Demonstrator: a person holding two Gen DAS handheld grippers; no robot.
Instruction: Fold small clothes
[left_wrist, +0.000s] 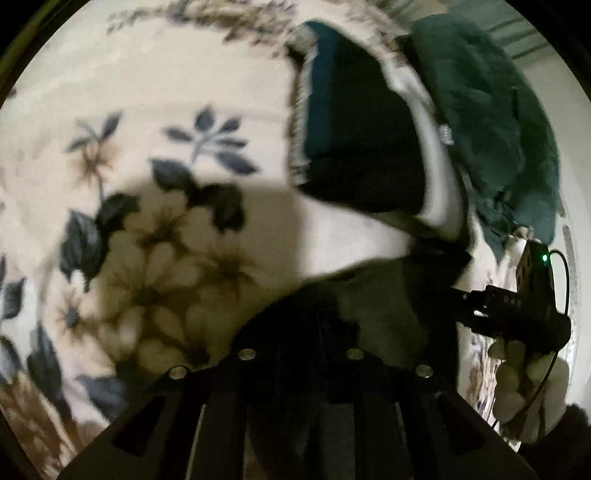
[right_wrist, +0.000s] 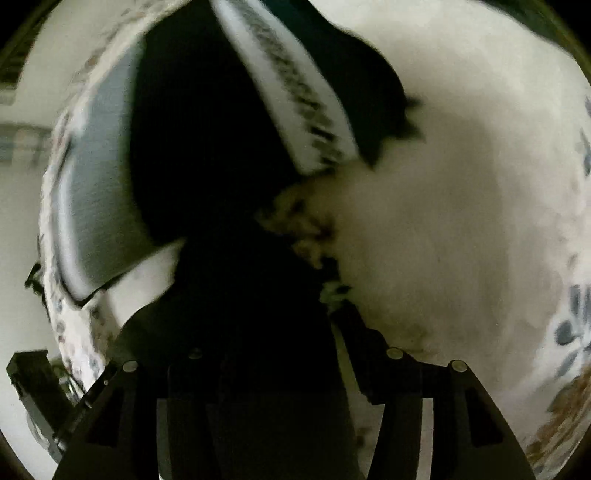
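Observation:
A dark garment (left_wrist: 362, 147) with a white patterned band lies partly folded on the flowered bedspread (left_wrist: 184, 92). Its near edge reaches down over the tips of my left gripper (left_wrist: 314, 314), whose fingers stand close together. The dark cloth hides whether the pads press on it. In the right wrist view the same garment (right_wrist: 192, 147) fills the left and middle. My right gripper (right_wrist: 266, 295) is open, its fingers wide apart with dark cloth lying between them. The left wrist view also catches the right gripper (left_wrist: 467, 308) at the garment's right side, held by a hand (left_wrist: 517, 369).
A crumpled dark green cloth (left_wrist: 498, 129) lies just beyond the garment at the upper right. The pale bedspread (right_wrist: 461, 184) with blue and brown flowers stretches left of the garment in the left wrist view and to the right in the right wrist view.

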